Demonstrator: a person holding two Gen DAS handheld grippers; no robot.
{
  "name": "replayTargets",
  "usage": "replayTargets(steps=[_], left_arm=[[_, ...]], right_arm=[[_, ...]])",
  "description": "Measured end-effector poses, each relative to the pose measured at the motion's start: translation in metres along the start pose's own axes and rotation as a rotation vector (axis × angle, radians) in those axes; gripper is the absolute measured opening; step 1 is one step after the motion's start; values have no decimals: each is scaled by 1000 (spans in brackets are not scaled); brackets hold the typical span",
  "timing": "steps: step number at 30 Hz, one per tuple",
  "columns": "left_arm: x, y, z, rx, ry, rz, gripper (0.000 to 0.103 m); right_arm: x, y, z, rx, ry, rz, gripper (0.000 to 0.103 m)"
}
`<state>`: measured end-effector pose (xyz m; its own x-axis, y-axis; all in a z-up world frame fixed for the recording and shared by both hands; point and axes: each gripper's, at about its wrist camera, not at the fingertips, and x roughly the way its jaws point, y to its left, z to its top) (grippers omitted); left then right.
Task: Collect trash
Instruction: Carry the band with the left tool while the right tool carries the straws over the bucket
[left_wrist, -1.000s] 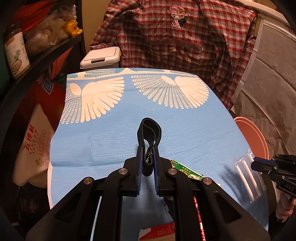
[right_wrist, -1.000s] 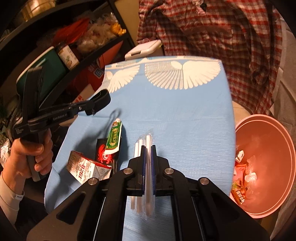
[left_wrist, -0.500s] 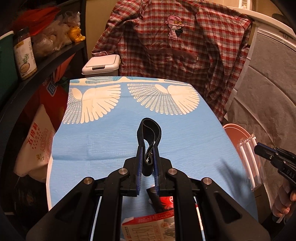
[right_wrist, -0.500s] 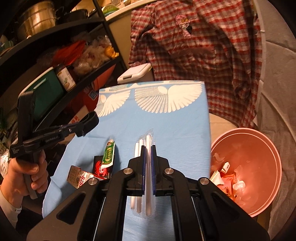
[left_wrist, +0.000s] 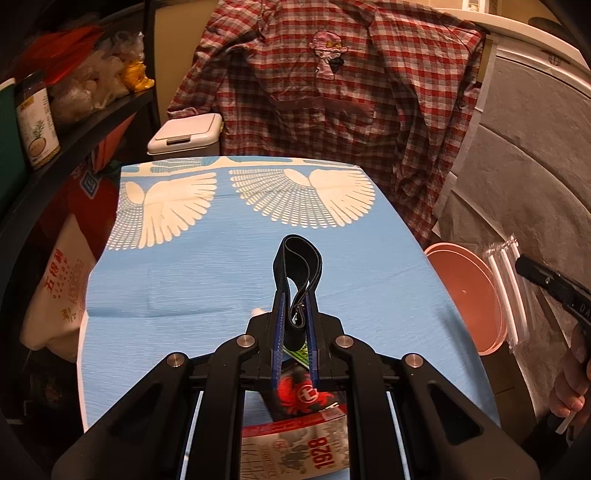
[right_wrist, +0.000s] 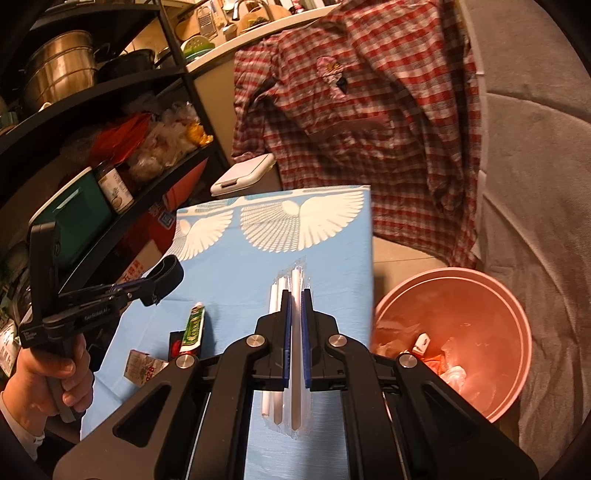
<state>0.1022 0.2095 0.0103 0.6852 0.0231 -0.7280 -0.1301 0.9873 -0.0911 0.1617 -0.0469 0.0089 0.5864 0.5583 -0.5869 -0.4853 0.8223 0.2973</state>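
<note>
Both hands have swung toward the pink bin (right_wrist: 517, 332) at three o'clock. The right gripper (right_wrist: 294, 295) stays clenched on a packet of straws (right_wrist: 293, 406), the left gripper (left_wrist: 294, 314) on a black strap (left_wrist: 295, 254). Wrappers (right_wrist: 194, 326) and a carton (right_wrist: 142, 369) at seven o'clock still wait on the blue table (right_wrist: 229, 266).

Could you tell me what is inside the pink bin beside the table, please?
The pink bin already holds crumpled wrappers, clear plastic and a small white piece, all at the bottom. The right gripper's frame covers the bin's near left edge, so anything there cannot be seen.
</note>
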Motion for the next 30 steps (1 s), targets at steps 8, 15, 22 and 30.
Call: replayTargets(steps=[8,15,22,30], left_arm=[[5,-20,-2,32,2,-13,11],[6,-29,-1,43,-4,-21,11],[7,-38,0,49,-9,-28,11],[10,-51,3,62,-8,-39,11]], right_arm=[[-12,-15,7,13,-34,-30,5],[-22,-29,14,40,-60,-52,5],[-34,-44,21,65,-92,-81,5],[-45,-63,26,91,-122,-122,5]])
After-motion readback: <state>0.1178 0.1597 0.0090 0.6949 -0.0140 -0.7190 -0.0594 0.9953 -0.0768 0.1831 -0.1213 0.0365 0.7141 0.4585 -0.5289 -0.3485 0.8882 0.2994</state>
